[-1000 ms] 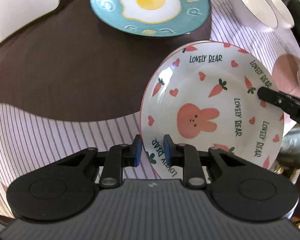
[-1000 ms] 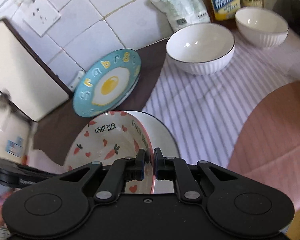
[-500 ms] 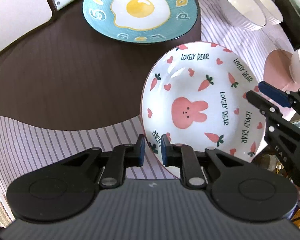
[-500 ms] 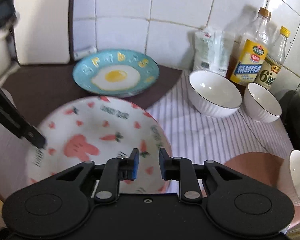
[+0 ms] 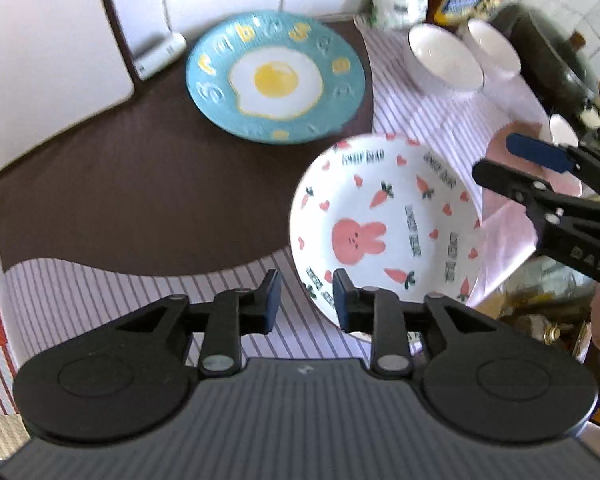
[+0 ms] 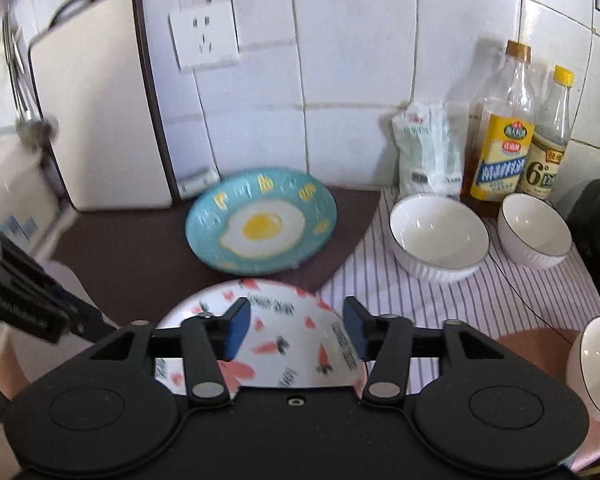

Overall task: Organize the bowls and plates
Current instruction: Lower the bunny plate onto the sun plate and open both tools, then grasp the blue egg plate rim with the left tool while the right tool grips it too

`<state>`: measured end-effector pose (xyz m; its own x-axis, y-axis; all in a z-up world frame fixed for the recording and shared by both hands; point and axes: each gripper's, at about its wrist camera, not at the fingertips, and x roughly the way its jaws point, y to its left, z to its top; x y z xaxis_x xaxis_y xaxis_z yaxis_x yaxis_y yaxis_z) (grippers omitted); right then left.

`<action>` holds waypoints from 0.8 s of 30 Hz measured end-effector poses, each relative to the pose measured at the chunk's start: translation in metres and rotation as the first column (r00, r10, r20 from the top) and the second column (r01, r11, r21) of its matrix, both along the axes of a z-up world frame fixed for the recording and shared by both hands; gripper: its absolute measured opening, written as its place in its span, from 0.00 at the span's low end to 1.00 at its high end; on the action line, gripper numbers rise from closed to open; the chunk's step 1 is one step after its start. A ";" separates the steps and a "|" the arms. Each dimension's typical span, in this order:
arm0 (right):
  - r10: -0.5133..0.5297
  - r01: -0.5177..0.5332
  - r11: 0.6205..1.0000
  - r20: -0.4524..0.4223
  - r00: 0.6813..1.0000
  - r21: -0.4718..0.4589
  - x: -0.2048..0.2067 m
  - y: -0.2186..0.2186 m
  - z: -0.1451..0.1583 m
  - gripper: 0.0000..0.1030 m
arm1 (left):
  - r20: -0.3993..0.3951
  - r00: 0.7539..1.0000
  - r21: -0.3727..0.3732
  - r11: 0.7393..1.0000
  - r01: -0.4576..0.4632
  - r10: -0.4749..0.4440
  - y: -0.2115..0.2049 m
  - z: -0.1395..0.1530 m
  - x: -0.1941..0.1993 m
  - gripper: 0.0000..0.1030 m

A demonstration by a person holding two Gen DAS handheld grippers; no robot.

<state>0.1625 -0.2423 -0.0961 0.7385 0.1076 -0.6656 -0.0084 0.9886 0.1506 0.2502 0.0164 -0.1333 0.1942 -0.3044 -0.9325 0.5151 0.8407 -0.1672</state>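
The white bunny plate [image 5: 384, 224] with carrots and hearts lies on the striped cloth [image 5: 100, 304], half over the brown mat [image 5: 132, 184]. My left gripper [image 5: 306, 298] hangs above the plate's near-left rim. Its jaws are opening, with the rim in the gap and no pad pressing on it. My right gripper [image 6: 296, 326] is also opening and stands wide over the plate [image 6: 284, 344], holding nothing. In the left wrist view the right gripper [image 5: 492, 156] is off the plate's right rim. Behind lies the blue fried-egg plate [image 5: 276, 76] [image 6: 260, 220].
Two white bowls [image 6: 438, 236] [image 6: 534, 230] stand at the back right before bottles [image 6: 500, 148] and a bag [image 6: 428, 152]. A third bowl [image 6: 596, 364] sits at the right edge. A white board [image 6: 96, 100] leans on the tiled wall. A dark pot [image 5: 548, 52] stands far right.
Both grippers have let go of the bunny plate's rim, and their jaws have spread. Both have risen away from it. The plate now lies flat on the cloth.
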 end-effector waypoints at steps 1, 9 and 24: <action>0.016 -0.016 0.999 0.001 1.000 0.029 0.002 -0.002 0.006 0.59 | 0.011 1.000 -0.004 1.000 -0.009 0.009 0.003 0.005 0.002 0.29; 0.109 -0.113 0.990 0.048 0.993 0.087 0.017 0.002 0.040 0.72 | 0.082 0.993 -0.012 0.997 -0.079 0.080 0.027 0.034 0.024 0.40; 0.021 -0.045 0.980 0.125 0.992 0.194 0.086 -0.001 0.015 0.96 | 0.192 0.969 -0.048 0.988 -0.148 0.154 0.035 0.028 0.096 0.81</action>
